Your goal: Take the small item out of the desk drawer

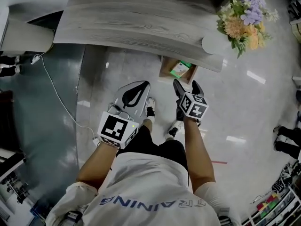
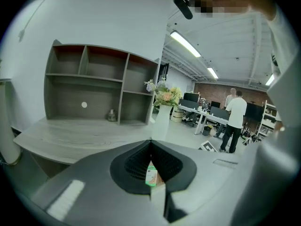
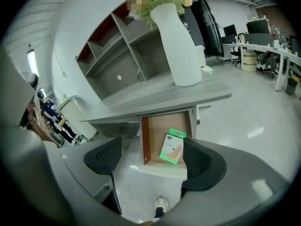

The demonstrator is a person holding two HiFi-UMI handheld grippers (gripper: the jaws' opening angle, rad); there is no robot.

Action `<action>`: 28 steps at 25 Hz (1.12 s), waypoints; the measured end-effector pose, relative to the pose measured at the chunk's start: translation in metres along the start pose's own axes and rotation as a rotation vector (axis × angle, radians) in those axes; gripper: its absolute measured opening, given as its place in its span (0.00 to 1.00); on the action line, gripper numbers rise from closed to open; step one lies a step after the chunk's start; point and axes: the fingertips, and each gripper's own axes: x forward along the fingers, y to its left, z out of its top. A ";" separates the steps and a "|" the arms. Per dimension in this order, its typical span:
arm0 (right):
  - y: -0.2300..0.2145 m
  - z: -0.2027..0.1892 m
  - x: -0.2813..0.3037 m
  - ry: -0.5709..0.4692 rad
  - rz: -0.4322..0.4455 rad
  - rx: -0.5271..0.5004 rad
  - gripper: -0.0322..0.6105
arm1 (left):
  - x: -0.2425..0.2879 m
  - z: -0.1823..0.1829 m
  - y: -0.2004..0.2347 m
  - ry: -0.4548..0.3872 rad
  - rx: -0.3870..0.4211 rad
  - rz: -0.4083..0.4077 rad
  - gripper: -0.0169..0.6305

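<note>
The desk drawer [image 1: 167, 68] stands pulled open under the grey wooden desk [image 1: 141, 22]. Inside it lies a small green-and-white packet [image 1: 180, 69], also seen flat on the drawer's wooden floor [image 3: 154, 135] as the packet [image 3: 172, 146]. My right gripper [image 1: 187, 84] hovers just in front of the drawer, open, its dark pads [image 3: 104, 157] spread wide with nothing between them. My left gripper [image 1: 142, 85] hangs beside it to the left, shut, pads [image 2: 136, 161] pressed together. A sliver of the packet [image 2: 150, 176] shows through the slit below them.
A white vase [image 3: 179, 46] of flowers [image 1: 244, 14] stands on the desk's right end above the drawer. An open shelf unit [image 2: 94, 86] sits at the desk's back. A white cable [image 1: 59, 95] trails over the floor at left. My shoes [image 1: 150, 108] are below the grippers. People stand far off [image 2: 233, 119].
</note>
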 end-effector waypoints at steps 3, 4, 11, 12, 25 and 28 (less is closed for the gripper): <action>-0.010 -0.015 0.033 0.040 -0.027 0.036 0.72 | 0.011 -0.012 0.007 0.022 -0.004 -0.019 0.02; -0.013 -0.019 0.043 0.051 -0.035 0.046 0.72 | 0.015 -0.015 0.009 0.026 -0.006 -0.024 0.02; -0.043 -0.045 0.101 0.081 -0.118 0.197 0.73 | 0.036 -0.039 0.020 0.078 -0.044 -0.040 0.02; -0.045 -0.047 0.108 0.085 -0.128 0.200 0.73 | 0.038 -0.043 0.023 0.079 -0.050 -0.040 0.02; -0.076 -0.066 0.160 0.120 -0.246 0.273 0.74 | 0.050 -0.076 0.052 0.133 -0.110 -0.026 0.02; -0.080 -0.069 0.161 0.139 -0.275 0.265 0.72 | 0.051 -0.084 0.051 0.142 -0.123 -0.036 0.02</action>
